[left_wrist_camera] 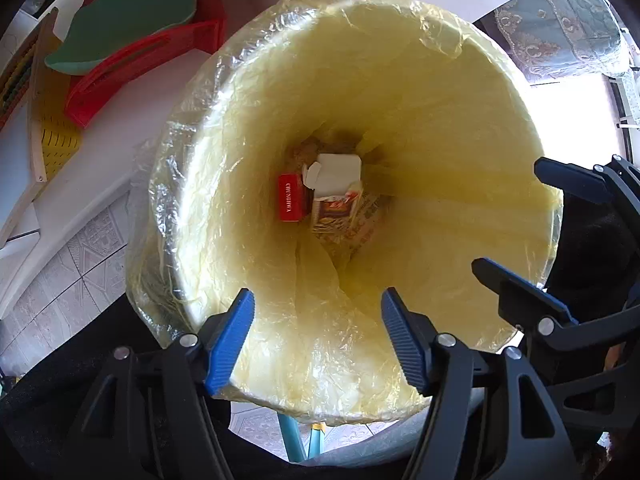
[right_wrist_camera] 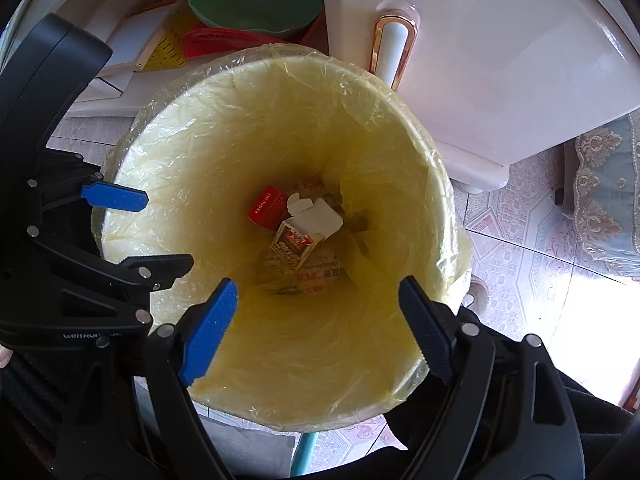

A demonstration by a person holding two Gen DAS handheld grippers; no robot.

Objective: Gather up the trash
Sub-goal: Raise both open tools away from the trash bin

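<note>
A white bin lined with a yellow plastic bag (left_wrist_camera: 400,80) (right_wrist_camera: 200,128) fills both views from above. At its bottom lie a red cigarette pack (left_wrist_camera: 291,197) (right_wrist_camera: 266,205), an open white carton (left_wrist_camera: 338,178) (right_wrist_camera: 316,216) and printed wrappers (right_wrist_camera: 316,272). My left gripper (left_wrist_camera: 318,340) is open and empty above the bin's near rim; it also shows at the left of the right wrist view (right_wrist_camera: 160,232). My right gripper (right_wrist_camera: 316,328) is open and empty above the bin; it shows at the right of the left wrist view (left_wrist_camera: 516,220).
Red baskets (left_wrist_camera: 152,60) (right_wrist_camera: 224,42) with a green foam piece (left_wrist_camera: 128,28) (right_wrist_camera: 256,4) and a yellow perforated board (left_wrist_camera: 56,136) lie beyond the bin. A white cabinet (right_wrist_camera: 500,60) stands at its far right. A blue embroidered cushion (right_wrist_camera: 608,184) sits on the patterned tile floor (right_wrist_camera: 512,216).
</note>
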